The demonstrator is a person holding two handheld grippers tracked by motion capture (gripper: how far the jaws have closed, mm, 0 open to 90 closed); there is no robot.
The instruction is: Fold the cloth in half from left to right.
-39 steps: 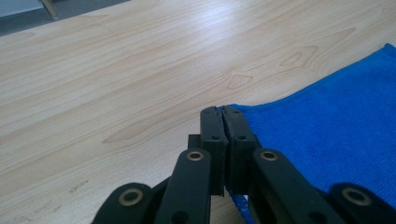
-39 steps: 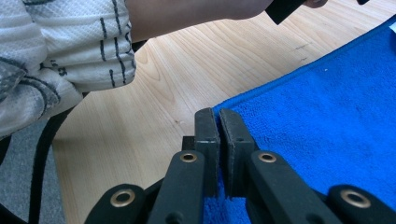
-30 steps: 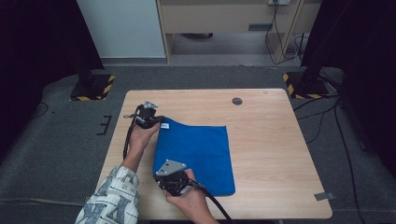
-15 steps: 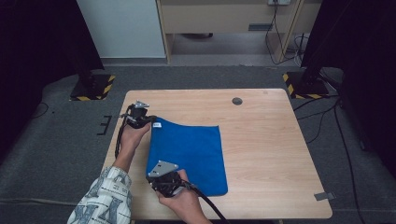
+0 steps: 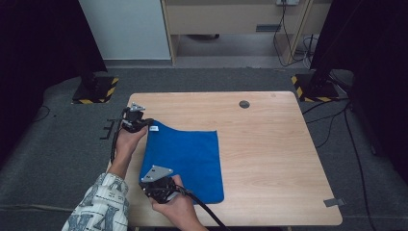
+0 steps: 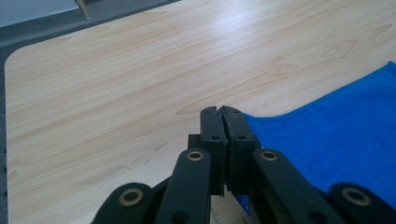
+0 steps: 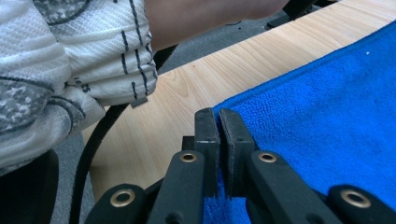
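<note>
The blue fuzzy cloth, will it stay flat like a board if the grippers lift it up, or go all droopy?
Probably droopy. The blue fuzzy cloth lies limp on the pale wooden table with a wavy far edge, so it looks soft. Its nap suggests it won't slip easily from the left gripper or right gripper, both pinched on its corners. It likely weighs little.

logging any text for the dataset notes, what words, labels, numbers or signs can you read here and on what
None can be read.
Small white tag on the blue cloth, by the left gripper: too small to read.
Patterned sleeve: dark marks, no legible words.
Yellow-black hazard stripes on the floor stand bases: a marking, no text.
</note>
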